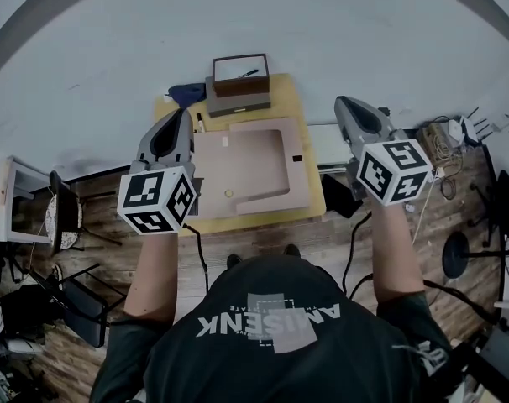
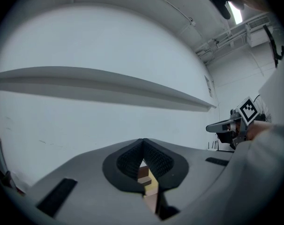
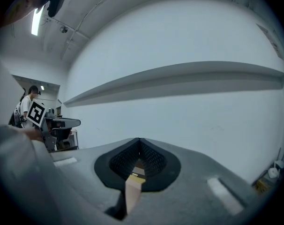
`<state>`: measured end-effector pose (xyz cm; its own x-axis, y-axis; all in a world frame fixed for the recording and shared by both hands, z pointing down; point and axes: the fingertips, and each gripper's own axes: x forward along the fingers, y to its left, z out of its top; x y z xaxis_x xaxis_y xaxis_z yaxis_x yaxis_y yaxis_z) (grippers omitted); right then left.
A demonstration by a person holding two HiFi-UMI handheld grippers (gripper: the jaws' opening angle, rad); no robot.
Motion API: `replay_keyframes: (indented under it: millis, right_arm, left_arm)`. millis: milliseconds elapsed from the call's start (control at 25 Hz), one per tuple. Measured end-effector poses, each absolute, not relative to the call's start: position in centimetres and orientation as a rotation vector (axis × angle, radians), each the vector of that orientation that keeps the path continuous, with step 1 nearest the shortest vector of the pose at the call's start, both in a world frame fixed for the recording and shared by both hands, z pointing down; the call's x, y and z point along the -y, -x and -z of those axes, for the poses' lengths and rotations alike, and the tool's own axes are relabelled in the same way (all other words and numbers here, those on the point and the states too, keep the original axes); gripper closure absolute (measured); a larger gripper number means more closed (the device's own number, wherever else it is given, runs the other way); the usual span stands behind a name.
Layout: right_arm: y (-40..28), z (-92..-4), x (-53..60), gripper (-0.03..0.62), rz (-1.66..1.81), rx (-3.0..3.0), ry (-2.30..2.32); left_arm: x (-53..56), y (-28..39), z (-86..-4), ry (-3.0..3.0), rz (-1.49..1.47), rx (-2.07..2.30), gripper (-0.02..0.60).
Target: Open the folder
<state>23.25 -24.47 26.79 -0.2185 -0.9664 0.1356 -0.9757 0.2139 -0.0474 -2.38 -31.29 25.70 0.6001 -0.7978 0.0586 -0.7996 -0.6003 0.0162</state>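
The folder [image 1: 248, 173] lies flat on the yellow surface [image 1: 303, 107] in the head view, with the left gripper [image 1: 186, 114] and right gripper [image 1: 340, 102] raised on either side, neither touching it. In the left gripper view, its jaws are pressed together, empty. In the right gripper view, those jaws likewise meet on nothing.

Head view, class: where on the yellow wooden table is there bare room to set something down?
Bare: the strip between the flat brown folder and the yellow wooden table's right edge, and the far right corner beside the grey box. Crowded: the far left, with box and dark blue cloth.
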Motion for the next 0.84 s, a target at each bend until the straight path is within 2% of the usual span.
replay_keyframes:
  millis: [200, 840]
  right_arm:
    - [-23.24, -26.88, 24.55, 0.588, -0.197, 2.381, -1.921]
    - [-23.97, -27.29, 24.42, 0.588, -0.208, 2.329, -1.960]
  left_arm:
    - [31.51, 2.44, -26.45, -2.792, -0.166, 1.466, 0.580]
    - [31.83, 2.97, -26.46, -2.756, -0.116, 1.462, 0.580]
